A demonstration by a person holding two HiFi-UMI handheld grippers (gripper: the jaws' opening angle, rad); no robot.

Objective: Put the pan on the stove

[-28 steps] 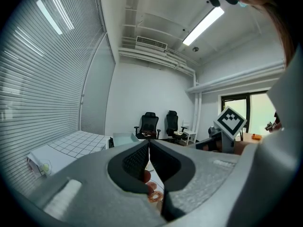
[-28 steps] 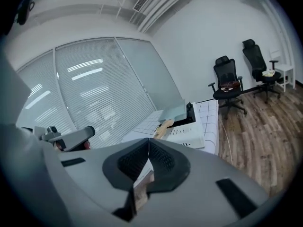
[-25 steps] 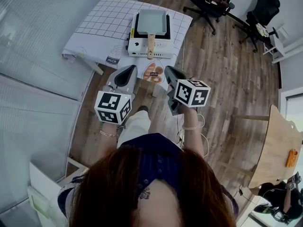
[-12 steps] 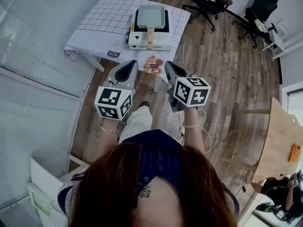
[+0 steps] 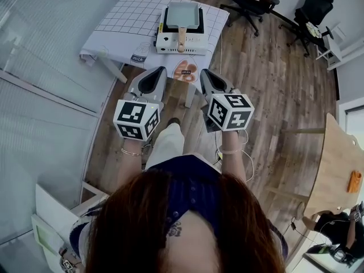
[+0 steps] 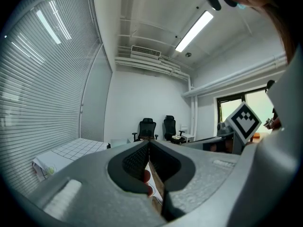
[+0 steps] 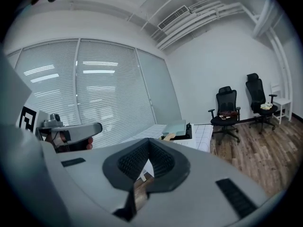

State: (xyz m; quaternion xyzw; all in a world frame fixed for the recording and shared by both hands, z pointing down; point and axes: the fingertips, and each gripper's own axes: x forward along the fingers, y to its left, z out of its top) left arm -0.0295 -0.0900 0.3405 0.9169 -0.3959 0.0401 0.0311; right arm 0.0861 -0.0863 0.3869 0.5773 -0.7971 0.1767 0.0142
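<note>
Two grippers to log. On the left gripper (image 5: 158, 71), jaws closed tip to tip, nothing between them. On the right gripper (image 5: 205, 73), likewise closed and empty. Both held side by side in the air, well short of the table (wood floor beneath them in the head view).

Task item: pan (image 5: 182, 15) already seated on the stove (image 5: 170, 49), toward the near right corner of the tabletop (image 5: 122, 21). Wooden handle (image 5: 181, 38) pointing over the stove's front toward the near edge. Square to the burner, as far as can be judged from here.

Step in hand, by judgement: nothing left to place. Best done by keeping both grippers clear of the handle, so as not to knock the pan askew. For any re-seat: approach along the handle's line, open wide before contact, clamp mid-handle, lift level, set down centred.

Writing: "milk" legible on a card (image 5: 138, 57) at the near edge, left of the stove. Dark label on the food picture (image 5: 185, 71) at the near edge, in front of the stove: too small to read. Yellow sticker on the stove's left end: same.
</note>
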